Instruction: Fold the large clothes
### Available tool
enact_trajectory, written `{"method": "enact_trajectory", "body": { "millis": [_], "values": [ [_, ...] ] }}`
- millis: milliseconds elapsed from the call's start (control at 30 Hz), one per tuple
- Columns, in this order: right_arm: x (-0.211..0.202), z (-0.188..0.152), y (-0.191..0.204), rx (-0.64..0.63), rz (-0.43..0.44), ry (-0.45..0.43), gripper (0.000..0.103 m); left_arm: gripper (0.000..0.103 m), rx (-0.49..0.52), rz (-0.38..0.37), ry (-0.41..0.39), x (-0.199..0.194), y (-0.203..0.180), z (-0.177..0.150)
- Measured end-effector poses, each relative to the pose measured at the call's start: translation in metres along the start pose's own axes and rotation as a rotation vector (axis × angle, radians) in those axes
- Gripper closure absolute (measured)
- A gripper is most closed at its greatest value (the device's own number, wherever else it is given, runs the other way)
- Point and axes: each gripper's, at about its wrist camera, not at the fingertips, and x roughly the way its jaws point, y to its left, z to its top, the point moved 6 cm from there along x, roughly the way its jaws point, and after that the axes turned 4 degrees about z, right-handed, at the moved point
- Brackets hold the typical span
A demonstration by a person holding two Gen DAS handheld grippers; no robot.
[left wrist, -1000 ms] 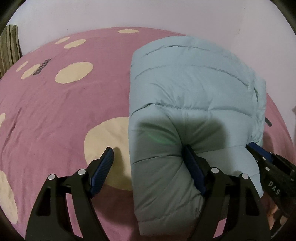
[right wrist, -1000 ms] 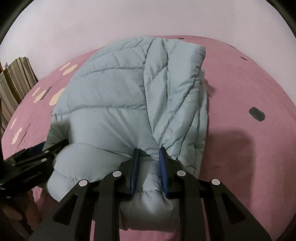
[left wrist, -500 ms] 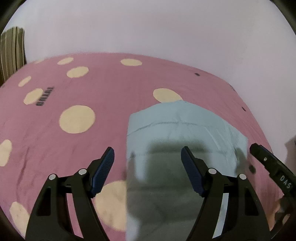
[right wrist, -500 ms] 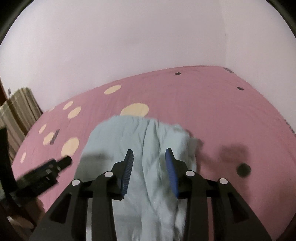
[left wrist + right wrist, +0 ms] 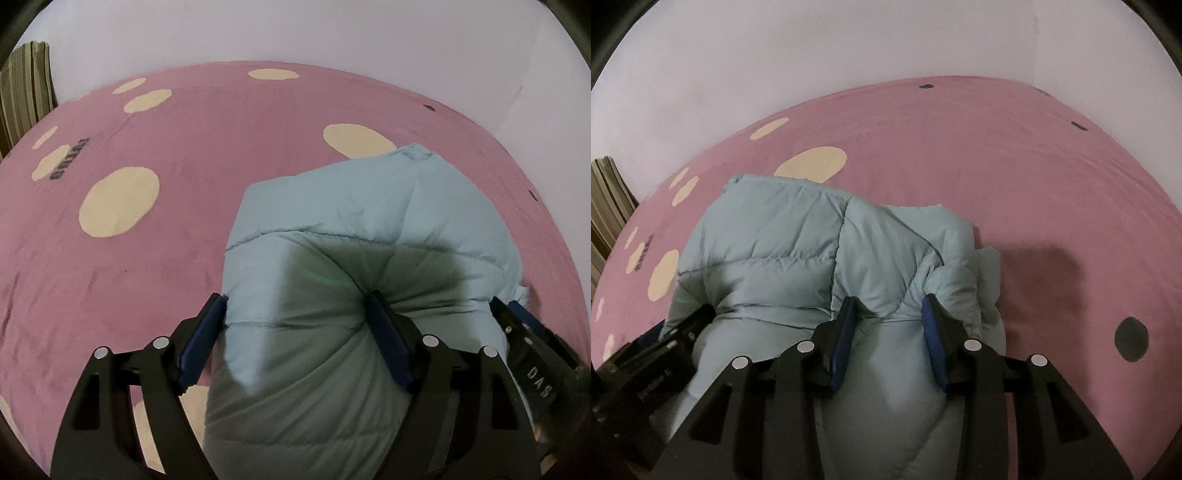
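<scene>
A light blue puffer jacket (image 5: pixel 362 236) lies folded in a thick bundle on the pink bed; it also shows in the right wrist view (image 5: pixel 798 251). My left gripper (image 5: pixel 295 325) is open wide, its jaws astride the near left part of the bundle, the right pad pressing into the fabric. My right gripper (image 5: pixel 888 325) is open, its jaws astride the near right part of the jacket, pads touching the puffy cloth. Each gripper shows at the edge of the other's view.
The pink bedspread (image 5: pixel 184 147) has cream dots and small dark marks (image 5: pixel 1131 338). A pale wall rises behind the bed. A striped cushion or curtain (image 5: pixel 22 92) stands at the far left.
The right gripper opened and let go of the jacket's fold. Both grippers rose away from the jacket, then came back down onto its near edge. The bundle looks shorter and thicker.
</scene>
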Motion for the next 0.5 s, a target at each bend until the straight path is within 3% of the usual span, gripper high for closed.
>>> {"method": "enact_trajectory", "body": {
  "millis": [500],
  "values": [
    [0.008,-0.005,-0.001,0.017,0.002,-0.021,0.064,0.019,-0.014,0.01,0.02,0.014,0.005,-0.007]
  ]
}}
